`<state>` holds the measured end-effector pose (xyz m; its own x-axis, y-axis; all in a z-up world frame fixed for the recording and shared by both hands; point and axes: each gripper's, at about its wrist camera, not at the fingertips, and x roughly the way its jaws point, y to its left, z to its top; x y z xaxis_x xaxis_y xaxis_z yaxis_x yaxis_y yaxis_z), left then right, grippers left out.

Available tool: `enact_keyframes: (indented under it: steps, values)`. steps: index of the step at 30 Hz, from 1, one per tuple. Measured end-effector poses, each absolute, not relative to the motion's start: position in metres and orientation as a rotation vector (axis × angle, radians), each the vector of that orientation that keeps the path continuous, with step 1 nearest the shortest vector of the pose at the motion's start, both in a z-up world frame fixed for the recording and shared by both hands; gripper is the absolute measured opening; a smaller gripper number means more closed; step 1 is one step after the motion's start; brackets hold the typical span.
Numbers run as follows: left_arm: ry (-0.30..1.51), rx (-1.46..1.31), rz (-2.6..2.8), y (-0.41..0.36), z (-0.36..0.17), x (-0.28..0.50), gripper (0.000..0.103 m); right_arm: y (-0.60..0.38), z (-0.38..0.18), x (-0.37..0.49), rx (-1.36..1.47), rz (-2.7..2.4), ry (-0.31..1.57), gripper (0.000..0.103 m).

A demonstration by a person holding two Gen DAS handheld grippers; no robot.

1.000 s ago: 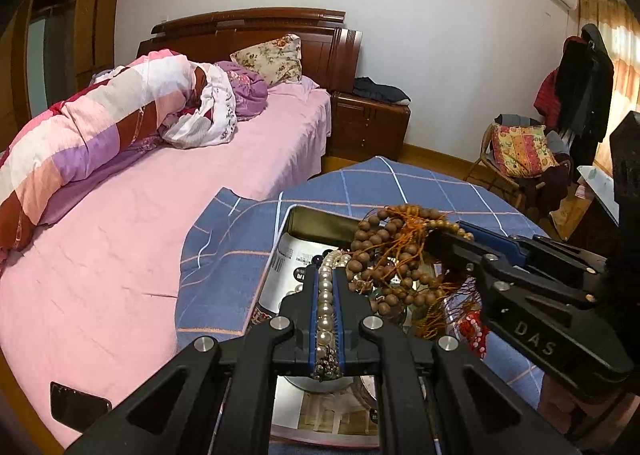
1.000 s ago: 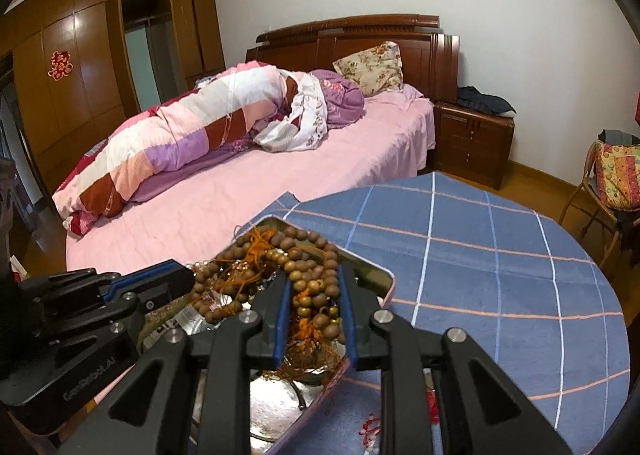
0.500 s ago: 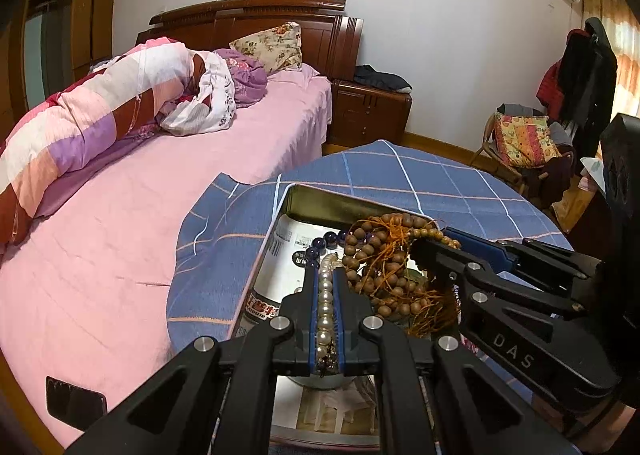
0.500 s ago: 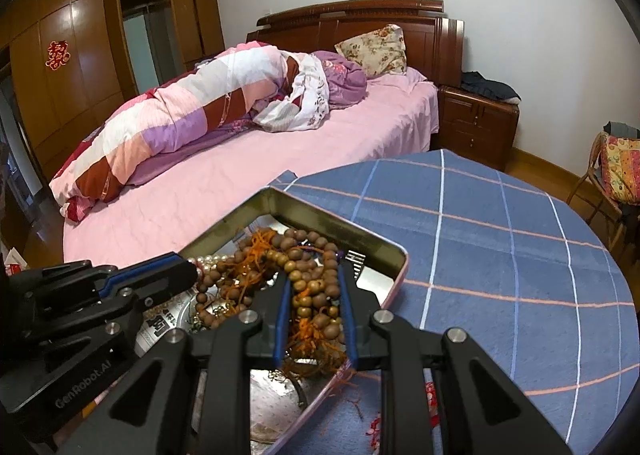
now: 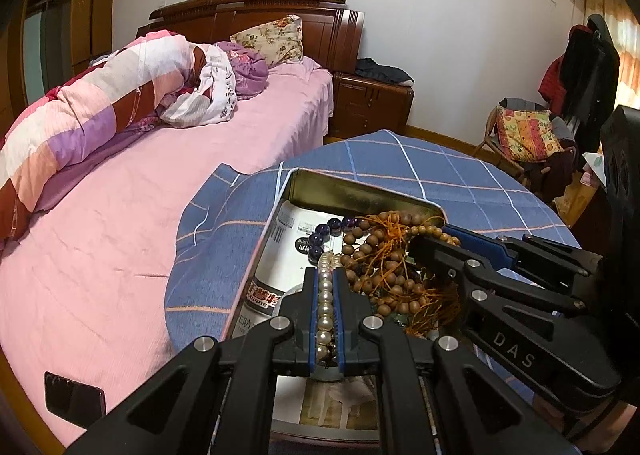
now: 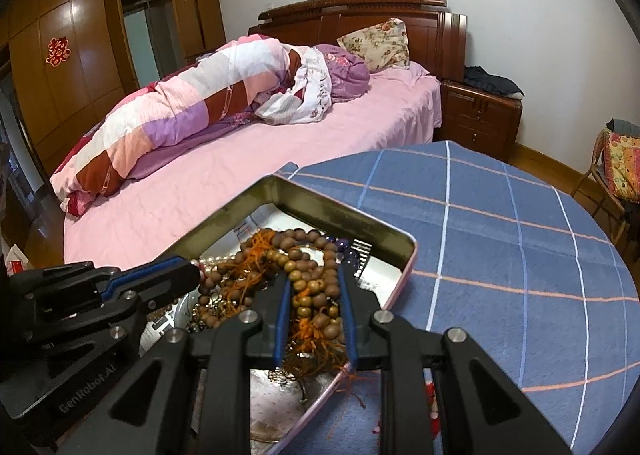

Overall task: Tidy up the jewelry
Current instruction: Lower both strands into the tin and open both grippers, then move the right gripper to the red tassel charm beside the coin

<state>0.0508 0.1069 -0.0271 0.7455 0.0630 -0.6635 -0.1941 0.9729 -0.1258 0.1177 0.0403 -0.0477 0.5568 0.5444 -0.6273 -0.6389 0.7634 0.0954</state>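
A pink bed [image 5: 168, 215] fills the left of the room, and against it stands the round counter [image 6: 520, 239] under a blue checked cloth. On the counter's near edge sits an open tin [image 6: 344, 211], and both tools are down inside it.

The right gripper [image 6: 314, 283] has its fingers part-closed around a tangle of wooden beads [image 6: 308, 287] with orange cord. The left gripper [image 5: 326, 287] is pinched nearly shut on a strand of pearls [image 5: 325, 303]. A few dark purple beads [image 5: 324, 235] lie loose at the tin's far end.

This looks like the sorting step: each strand caught, neither yet drawn free. The pearls seem to run under the wooden beads, though the heap hides where. The next move calls for pulling the two apart slowly, so the cords don't snag.

The tin's walls hem both tools in, and its right rim overhangs nothing. Open cloth lies to the right and beyond; the bed side is tight.
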Motion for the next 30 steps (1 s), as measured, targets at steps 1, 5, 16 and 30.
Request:
enact_keyframes:
  steps: [1, 5, 16, 30]
  values:
    - [0.719, -0.192, 0.142, 0.107, -0.028, 0.05, 0.005, 0.041, -0.049, 0.117, -0.152, 0.703, 0.689, 0.025]
    - [0.723, -0.191, 0.14, 0.106, -0.028, 0.051, 0.006, 0.044, -0.052, 0.117, -0.158, 0.708, 0.699, 0.025]
    - [0.701, -0.175, 0.151, 0.103, -0.021, 0.044, 0.034, 0.039, -0.054, 0.118, -0.116, 0.723, 0.714, 0.052]
    - [0.682, -0.188, 0.237, 0.107, -0.023, 0.041, 0.075, 0.016, -0.049, 0.121, -0.076, 0.705, 0.708, 0.062]
